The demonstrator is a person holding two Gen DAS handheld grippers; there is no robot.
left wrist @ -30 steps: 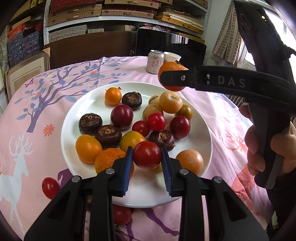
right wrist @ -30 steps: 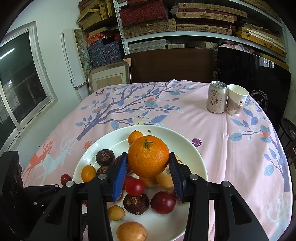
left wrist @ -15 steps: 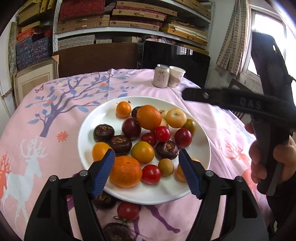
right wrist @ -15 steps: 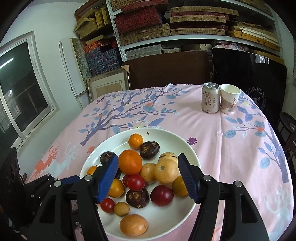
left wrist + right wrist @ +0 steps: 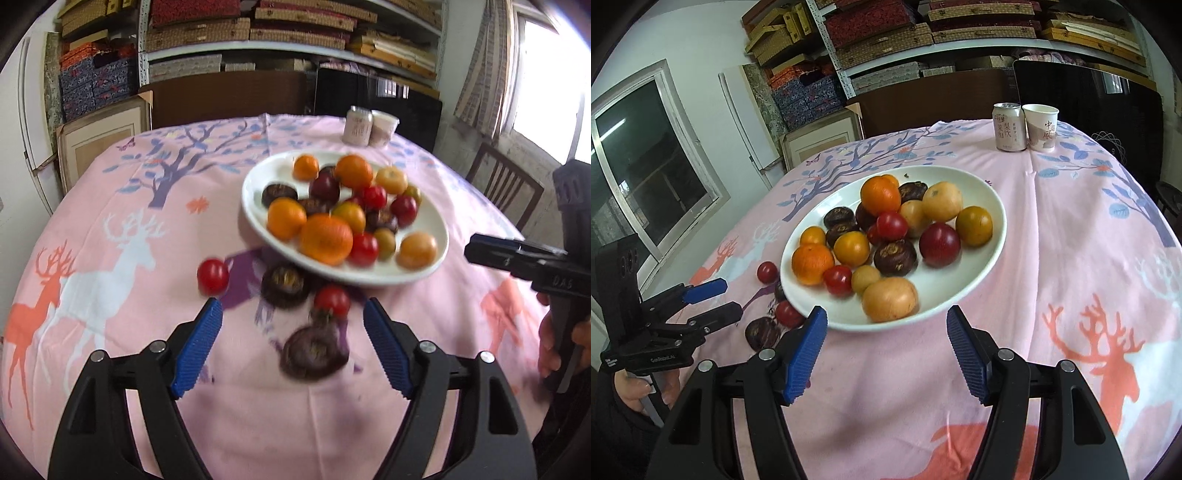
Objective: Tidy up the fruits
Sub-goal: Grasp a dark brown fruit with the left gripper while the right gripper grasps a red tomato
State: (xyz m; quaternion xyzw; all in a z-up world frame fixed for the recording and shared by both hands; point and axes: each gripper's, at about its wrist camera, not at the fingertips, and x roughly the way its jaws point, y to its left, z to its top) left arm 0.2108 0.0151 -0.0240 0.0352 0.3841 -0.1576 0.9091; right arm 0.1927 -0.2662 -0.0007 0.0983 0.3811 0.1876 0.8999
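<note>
A white plate (image 5: 439, 254) (image 5: 990, 206) holds several fruits: oranges, red tomatoes, yellow fruits and dark water chestnuts. On the cloth in front of it lie a red tomato (image 5: 212, 276) (image 5: 767, 272), a second tomato (image 5: 332, 301) (image 5: 787, 314) and two dark chestnuts (image 5: 285, 284) (image 5: 314, 353). My left gripper (image 5: 293, 350) is open and empty above the near chestnut; it also shows in the right wrist view (image 5: 714, 301). My right gripper (image 5: 886, 350) is open and empty at the plate's near rim; it shows at the right in the left wrist view (image 5: 517, 254).
A drink can (image 5: 1009, 126) and a paper cup (image 5: 1040, 127) stand at the table's far side. A pink printed cloth (image 5: 1071, 240) covers the round table. Shelves with boxes line the back wall. A wooden chair (image 5: 506, 188) stands at the right.
Both grippers let go of their fruit, an orange and a red tomato, which now lie on the plate. Both have opened wide and pulled back toward the table's near side.
</note>
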